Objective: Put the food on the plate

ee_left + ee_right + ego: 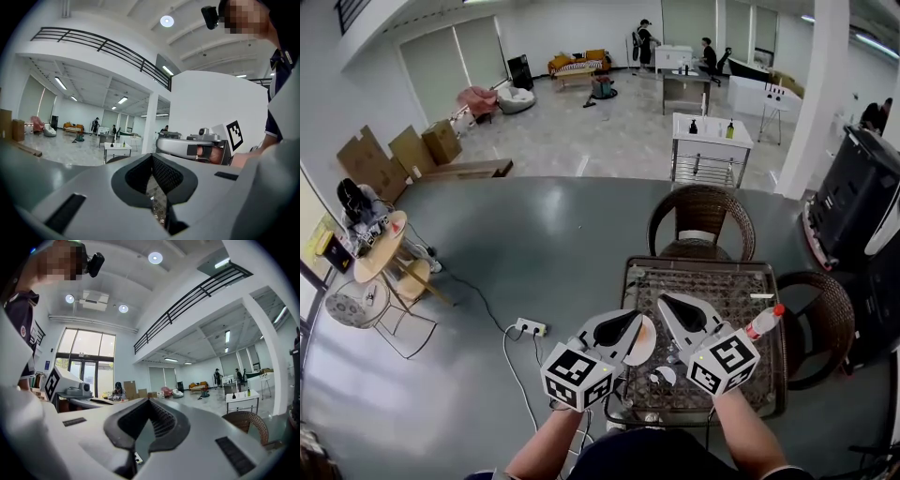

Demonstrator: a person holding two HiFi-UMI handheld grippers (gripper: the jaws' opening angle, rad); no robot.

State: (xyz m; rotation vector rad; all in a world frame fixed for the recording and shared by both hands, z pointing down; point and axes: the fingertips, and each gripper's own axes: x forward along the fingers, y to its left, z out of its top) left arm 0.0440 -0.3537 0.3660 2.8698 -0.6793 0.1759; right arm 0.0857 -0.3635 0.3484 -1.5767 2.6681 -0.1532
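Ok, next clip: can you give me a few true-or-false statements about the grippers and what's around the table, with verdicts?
1. The left gripper and the right gripper both have their jaws together with nothing between them. True.
2. A bottle with a red cap is at the right side of the table. True.
3. The right gripper is clamped on the bottle. False: it is shut on nothing and is apart from the bottle.
4. The power strip lies on the table. False: it lies on the floor, left of the table.
5. A wicker chair stands at the table's far side. True.
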